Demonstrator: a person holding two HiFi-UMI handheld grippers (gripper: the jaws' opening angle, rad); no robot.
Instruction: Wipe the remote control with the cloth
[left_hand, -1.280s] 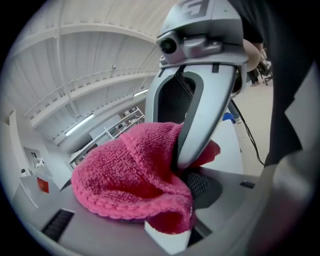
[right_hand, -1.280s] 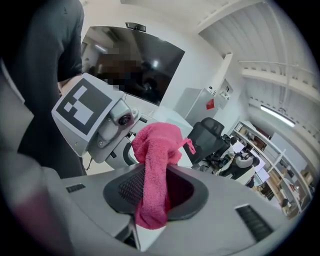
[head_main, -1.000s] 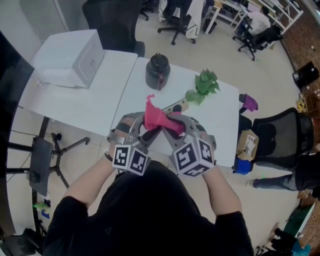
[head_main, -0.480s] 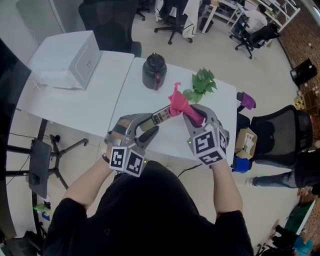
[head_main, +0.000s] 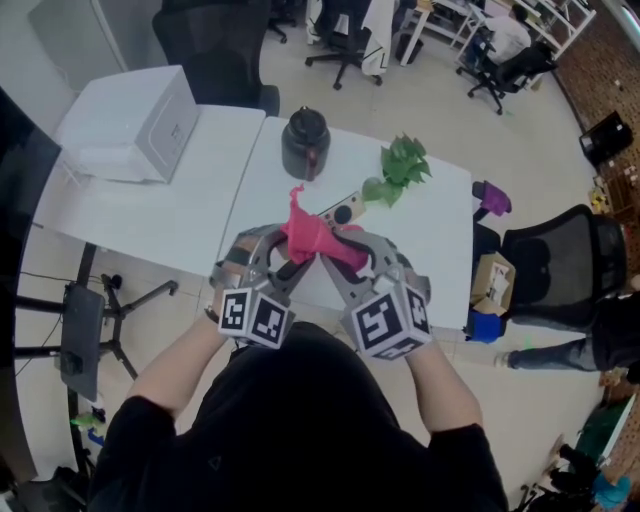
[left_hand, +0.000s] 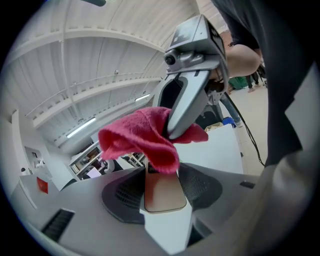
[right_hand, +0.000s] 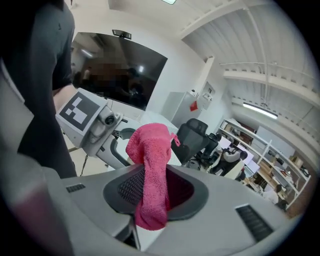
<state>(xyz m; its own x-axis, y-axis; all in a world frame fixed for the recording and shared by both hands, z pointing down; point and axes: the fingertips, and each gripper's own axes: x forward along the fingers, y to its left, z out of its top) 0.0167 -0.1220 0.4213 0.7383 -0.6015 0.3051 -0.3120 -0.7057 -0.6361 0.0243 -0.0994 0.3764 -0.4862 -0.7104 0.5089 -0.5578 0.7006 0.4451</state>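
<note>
Where the two grippers meet over the near edge of the white bench (head_main: 430, 250), the left gripper (head_main: 292, 268) has its fingers clamped on the near end of the remote control (left_hand: 162, 192), which points away from the person. The right gripper (head_main: 338, 268) has its fingers closed on the pink cloth (right_hand: 150, 170), one fold hanging below them. The cloth's bunched top lies over the remote's middle. The remote's far end shows beyond it, toward the green plant (head_main: 400, 172).
</note>
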